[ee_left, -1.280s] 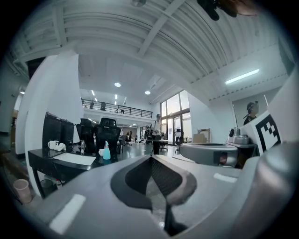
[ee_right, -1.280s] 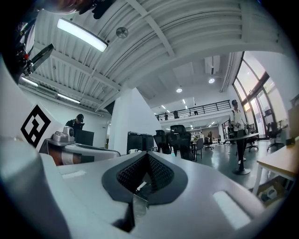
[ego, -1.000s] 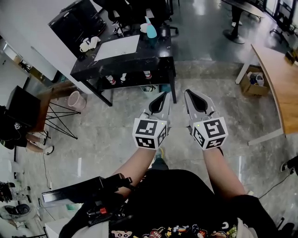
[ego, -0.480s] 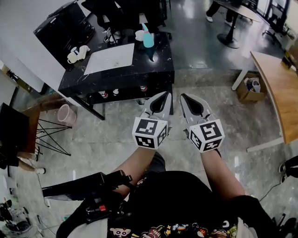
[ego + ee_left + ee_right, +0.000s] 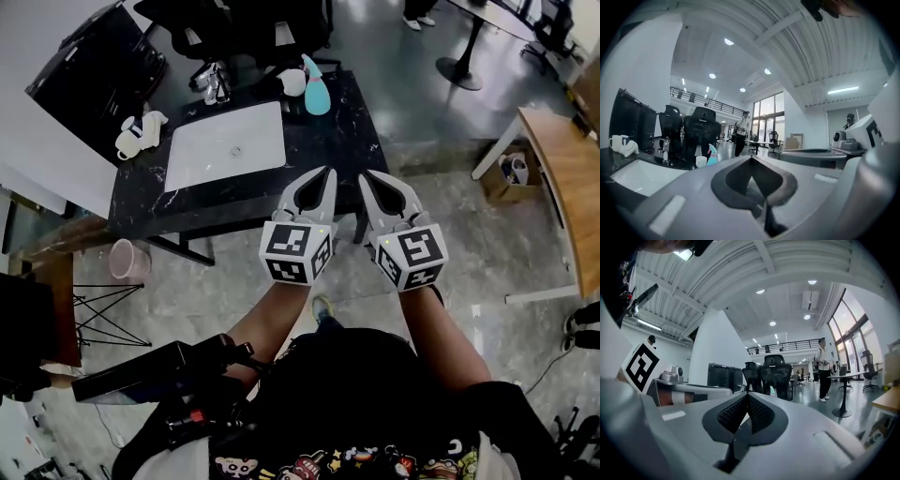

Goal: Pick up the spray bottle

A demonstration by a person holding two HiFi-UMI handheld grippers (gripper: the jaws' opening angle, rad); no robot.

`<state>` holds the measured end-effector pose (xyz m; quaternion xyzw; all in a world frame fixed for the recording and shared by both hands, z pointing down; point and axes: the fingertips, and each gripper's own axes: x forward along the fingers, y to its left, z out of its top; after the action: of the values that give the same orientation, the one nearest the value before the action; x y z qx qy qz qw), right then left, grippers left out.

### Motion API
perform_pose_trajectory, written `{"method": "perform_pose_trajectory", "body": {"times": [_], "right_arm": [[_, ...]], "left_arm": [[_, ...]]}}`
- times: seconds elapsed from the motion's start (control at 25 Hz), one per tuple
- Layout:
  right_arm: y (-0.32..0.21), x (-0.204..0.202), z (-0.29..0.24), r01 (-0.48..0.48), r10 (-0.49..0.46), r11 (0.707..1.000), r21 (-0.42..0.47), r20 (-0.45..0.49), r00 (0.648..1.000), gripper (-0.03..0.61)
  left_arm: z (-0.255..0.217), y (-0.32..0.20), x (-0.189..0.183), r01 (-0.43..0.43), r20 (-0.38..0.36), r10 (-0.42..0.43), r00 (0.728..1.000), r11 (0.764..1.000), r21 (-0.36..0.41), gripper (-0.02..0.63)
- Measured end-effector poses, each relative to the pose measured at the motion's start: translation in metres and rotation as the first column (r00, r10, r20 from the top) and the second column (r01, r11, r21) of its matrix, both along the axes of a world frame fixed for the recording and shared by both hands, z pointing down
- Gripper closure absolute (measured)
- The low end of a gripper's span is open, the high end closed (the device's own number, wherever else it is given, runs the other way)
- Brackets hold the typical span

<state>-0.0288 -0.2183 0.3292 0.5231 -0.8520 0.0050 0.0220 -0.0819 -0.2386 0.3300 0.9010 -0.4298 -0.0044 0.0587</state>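
The spray bottle (image 5: 316, 89) is teal with a pale trigger head. It stands upright at the far edge of the black marble table (image 5: 323, 141), beside a white cup (image 5: 293, 82). My left gripper (image 5: 327, 172) and right gripper (image 5: 364, 176) are held side by side above the table's near right part, well short of the bottle. Both are shut with nothing between the jaws. In the left gripper view the spray bottle (image 5: 711, 155) shows small, left of the shut left gripper (image 5: 751, 157). The right gripper (image 5: 748, 394) shows its jaw tips meeting.
A white basin (image 5: 227, 145) is set into the table, with a faucet (image 5: 214, 82) behind it and white mugs (image 5: 136, 133) at its left. Black office chairs (image 5: 234, 23) stand beyond. A wooden desk (image 5: 574, 178), a cardboard box (image 5: 514, 169) and a pink bin (image 5: 122, 259) are around. A person (image 5: 824, 376) stands far off.
I have come closer to the table. Both grippers have moved forward from above the floor to above the table's near edge. Both stay shut.
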Motion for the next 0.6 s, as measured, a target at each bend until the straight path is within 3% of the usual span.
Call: {"method": "perform_pose_trajectory", "body": {"times": [0.32, 0.6], "right_arm": [[-0.071, -0.027, 0.009, -0.018, 0.017, 1.000, -0.023, -0.027, 0.999, 0.554], [-0.130, -0.027, 0.022, 0.020, -0.020, 0.999, -0.042, -0.020, 1.000, 0.554]], "left_arm": [[0.003, -0.072, -0.029, -0.007, -0.033, 0.007, 0.999, 1.000, -0.008, 0.614], [0.014, -0.128, -0.020, 0.013, -0.022, -0.014, 1.000, 0.999, -0.035, 0.614]]}}
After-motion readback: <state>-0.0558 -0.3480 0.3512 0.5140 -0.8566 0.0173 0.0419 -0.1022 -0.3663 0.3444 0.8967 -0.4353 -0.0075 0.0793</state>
